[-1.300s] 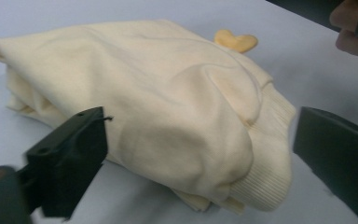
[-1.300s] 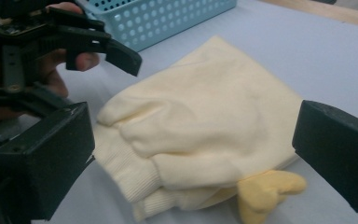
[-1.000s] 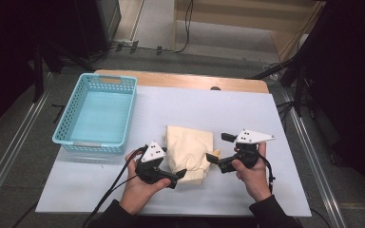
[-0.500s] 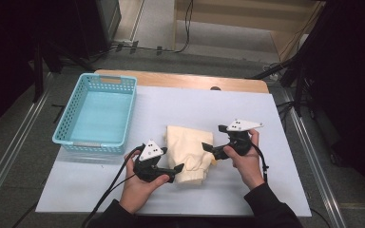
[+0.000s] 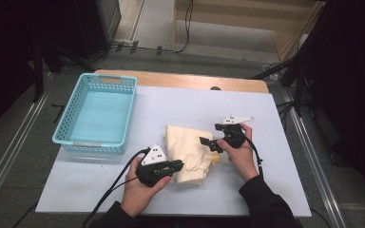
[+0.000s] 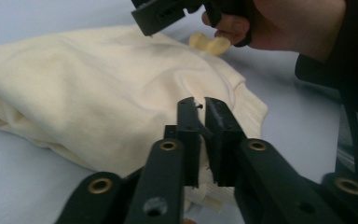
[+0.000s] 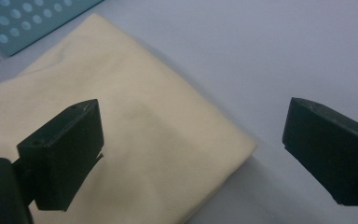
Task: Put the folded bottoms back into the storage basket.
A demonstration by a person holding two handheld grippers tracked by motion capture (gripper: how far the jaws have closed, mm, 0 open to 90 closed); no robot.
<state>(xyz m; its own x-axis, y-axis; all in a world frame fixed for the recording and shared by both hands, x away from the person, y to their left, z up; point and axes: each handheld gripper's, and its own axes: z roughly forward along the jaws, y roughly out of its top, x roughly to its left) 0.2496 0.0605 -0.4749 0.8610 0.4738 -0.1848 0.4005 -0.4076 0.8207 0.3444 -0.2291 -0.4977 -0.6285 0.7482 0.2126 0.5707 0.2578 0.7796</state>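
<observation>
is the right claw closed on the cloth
No, in the right gripper view the right claw has its jaws wide apart over the cream cloth, pressing nothing.

A pale lavender-white rectangular tabletop [image 5: 171,102] with a light wooden strip [image 5: 185,80] along its far edge stands on a grey carpeted floor [image 5: 14,147]. Beyond it lie black cables [image 5: 138,46] and pale wooden boards [image 5: 247,19]; the surroundings are dark.

No lettering to read anywhere here: no label, brand, number or sign comes through legibly on anything in these views.
</observation>
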